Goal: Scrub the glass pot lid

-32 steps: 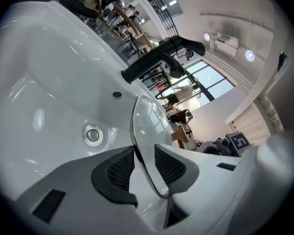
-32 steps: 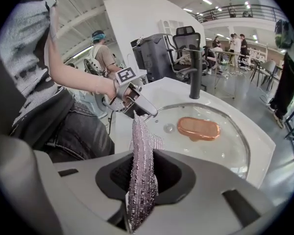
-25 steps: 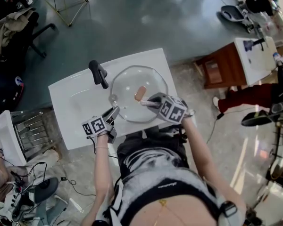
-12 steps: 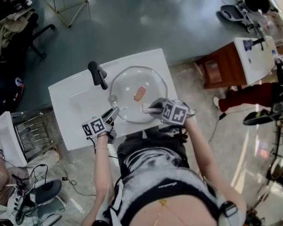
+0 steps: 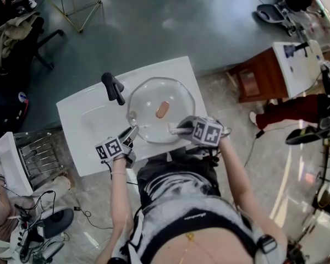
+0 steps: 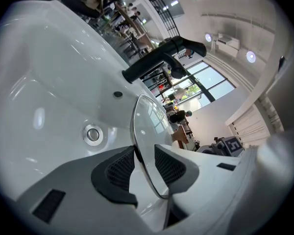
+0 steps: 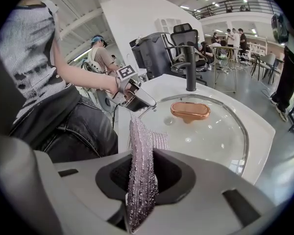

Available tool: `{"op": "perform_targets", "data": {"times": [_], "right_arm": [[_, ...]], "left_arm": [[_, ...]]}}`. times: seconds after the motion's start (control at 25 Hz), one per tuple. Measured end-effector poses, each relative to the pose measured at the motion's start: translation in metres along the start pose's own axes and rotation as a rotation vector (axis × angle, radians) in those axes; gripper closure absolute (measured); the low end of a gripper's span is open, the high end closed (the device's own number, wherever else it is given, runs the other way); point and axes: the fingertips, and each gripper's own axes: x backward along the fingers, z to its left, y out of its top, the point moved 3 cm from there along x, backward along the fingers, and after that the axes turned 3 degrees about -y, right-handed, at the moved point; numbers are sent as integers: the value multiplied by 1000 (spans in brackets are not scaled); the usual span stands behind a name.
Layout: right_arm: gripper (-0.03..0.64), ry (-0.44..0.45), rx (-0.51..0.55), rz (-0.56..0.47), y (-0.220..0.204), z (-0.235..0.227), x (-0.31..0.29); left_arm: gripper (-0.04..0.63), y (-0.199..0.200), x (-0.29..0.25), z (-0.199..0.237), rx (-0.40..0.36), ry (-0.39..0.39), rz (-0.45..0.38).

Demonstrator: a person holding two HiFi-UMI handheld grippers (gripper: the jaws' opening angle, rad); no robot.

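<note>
The round glass pot lid [image 5: 154, 125] with a copper handle [image 5: 162, 109] lies over the white sink [image 5: 82, 120]. My left gripper [image 5: 133, 130] is shut on the lid's near-left rim; in the left gripper view the lid [image 6: 148, 124] stands edge-on between the pads of the left gripper [image 6: 144, 153]. My right gripper [image 5: 175, 128] is shut on a silvery scrub cloth [image 7: 142, 170], which rests on the lid [image 7: 210, 136] on its near side, short of the copper handle [image 7: 189, 110]. The left gripper [image 7: 132, 94] shows at the lid's far rim there.
A black faucet [image 5: 113, 87] stands at the sink's back left, close to the lid. The drain [image 6: 92, 133] sits in the basin. A wire rack [image 5: 36, 153] is on the floor to the left, a wooden cabinet [image 5: 253, 81] to the right.
The right gripper with the cloth has slid back from the copper handle toward the lid's near rim. The left gripper has kept its hold and place.
</note>
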Motion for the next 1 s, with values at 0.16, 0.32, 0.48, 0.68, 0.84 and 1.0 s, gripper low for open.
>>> {"op": "perform_targets", "data": {"times": [0.16,0.32,0.48,0.68,0.84,1.0], "right_arm": [[535,-50,-15,-28,-2,-7,5],[537,-130,-41,-50,-4,-21,9],[535,-176,-59,-65,-5,-31,12],[535,-217,-71,-72,-3,-41,12],[535,-261,-80,-70,-1,-51,11],[535,-283,-104,-79,-1,-61,14]], "left_arm": [[469,0,0,1,2,1,3],[469,0,1,2,8,0,-1],[469,-1,0,1,7,1,-3],[469,-1,1,1,7,1,-3],[469,-1,1,1,7,2,-7],[471,-2,1,1,17,2,-13]]}}
